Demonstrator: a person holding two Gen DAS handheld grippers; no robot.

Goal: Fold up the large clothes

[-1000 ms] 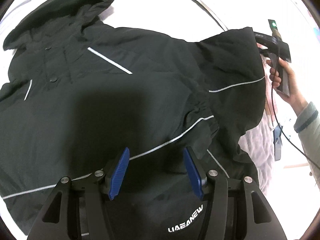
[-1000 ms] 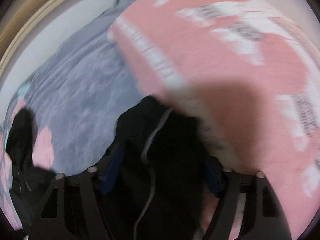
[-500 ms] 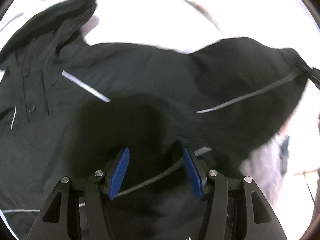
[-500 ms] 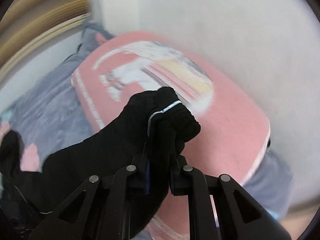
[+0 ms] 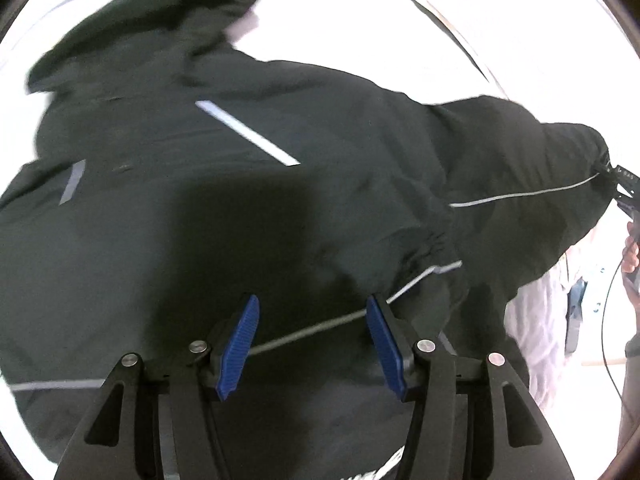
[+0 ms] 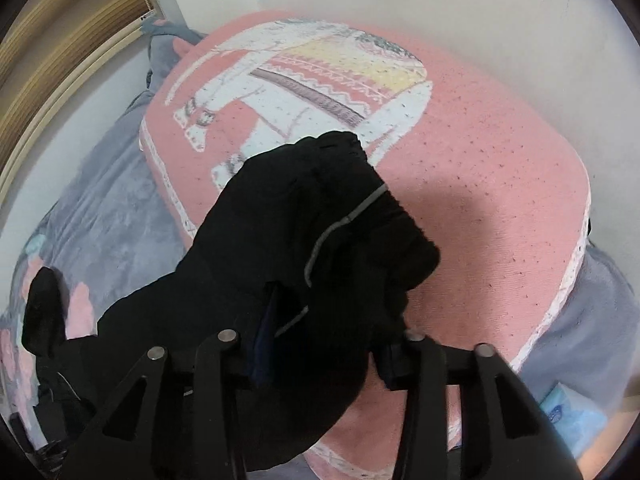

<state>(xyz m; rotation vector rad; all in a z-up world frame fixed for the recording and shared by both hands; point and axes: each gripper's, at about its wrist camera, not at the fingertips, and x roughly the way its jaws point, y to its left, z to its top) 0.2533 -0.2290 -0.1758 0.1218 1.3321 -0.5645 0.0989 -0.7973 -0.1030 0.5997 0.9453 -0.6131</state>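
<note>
No containers in either view. Black jacket (image 5: 248, 216) lies spread on a white surface (image 5: 360, 20), hood (image 5: 152, 20) at top left, reflective strips across chest and sleeve. Left gripper (image 5: 312, 344) hovers over the lower body of the jacket, blue pads apart, nothing clamped; a thin reflective piping line runs across the gap between them, and whether the pads touch the cloth can't be told. Right gripper (image 6: 320, 344) has the sleeve cuff (image 6: 340, 220) bunched between its fingers; the jaws are opening slightly, but cloth fills the gap and is still pinched. In the left view that sleeve is stretched out to the right edge, its end meeting the other tool there beside a hand (image 5: 632, 252), both cut off by the frame. Open room: bare white surface above and right of the jacket; the jacket's left and bottom edges run off the picture. In the right view the cuff hangs in front of a pink cushion with a white animal print (image 6: 460, 200), resting on a grey blanket (image 6: 104, 216), with plain wall behind. Hard to read: the right gripper's pads are mostly buried in black fabric, the left view is motion-blurred, and the jacket hem is hidden under the left gripper body.
</note>
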